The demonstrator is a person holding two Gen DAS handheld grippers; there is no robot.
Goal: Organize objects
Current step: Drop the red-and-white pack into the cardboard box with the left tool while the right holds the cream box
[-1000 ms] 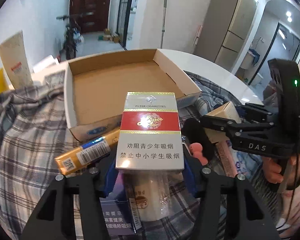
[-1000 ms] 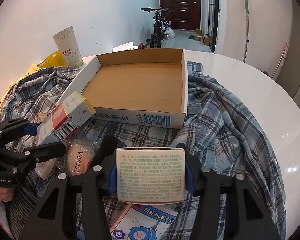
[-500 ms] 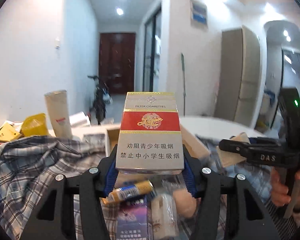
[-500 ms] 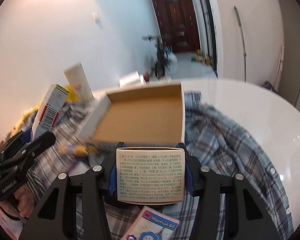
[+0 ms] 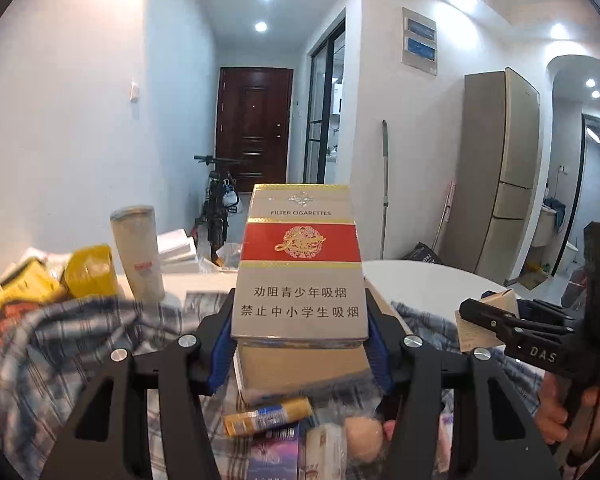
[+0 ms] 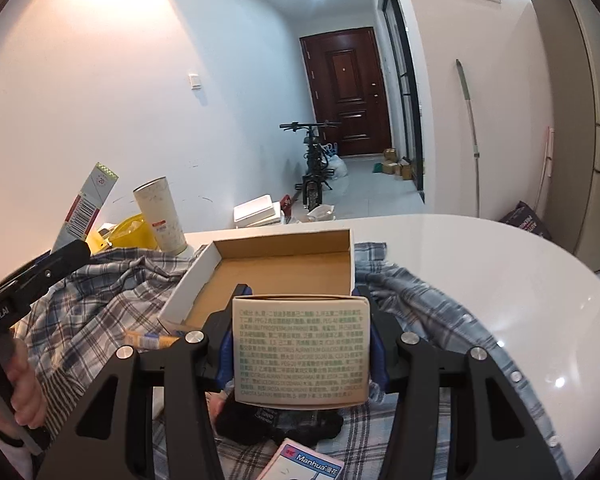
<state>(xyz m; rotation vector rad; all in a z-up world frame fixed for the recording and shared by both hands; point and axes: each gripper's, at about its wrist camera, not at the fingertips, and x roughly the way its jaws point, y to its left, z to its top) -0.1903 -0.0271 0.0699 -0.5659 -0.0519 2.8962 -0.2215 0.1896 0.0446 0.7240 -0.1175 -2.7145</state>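
Cardboard tray (image 6: 284,280) lying open and bare-floored on a plaid shirt (image 6: 100,320), landmark for all that follows. Held aloft short of the tray's near wall: a cigarette pack (image 5: 300,264), red-banded, upright, pinched low between the blue pads of the left gripper (image 5: 300,354). Held likewise just before that near wall: a beige box (image 6: 301,350) printed in green, clamped at mid-height in the right gripper (image 6: 301,350). Strewn on the cloth short of the tray: a gold tube (image 5: 267,421), a pink-labelled Manhua packet (image 6: 306,462), something dark and soft.

Possible trouble from here, as judgement only. Grip taken so low on the tall pack, hence a risk of tipping or swinging out on a quick move. Both loads bound, presumably, for one tray, hence a chance of the two tools colliding over it. Tray seated on rumpled cloth rather than bare tabletop, so liable to slide or tilt under a nudge against its rim. Release made too high, and either carton likely to bounce off the floor and land askew.
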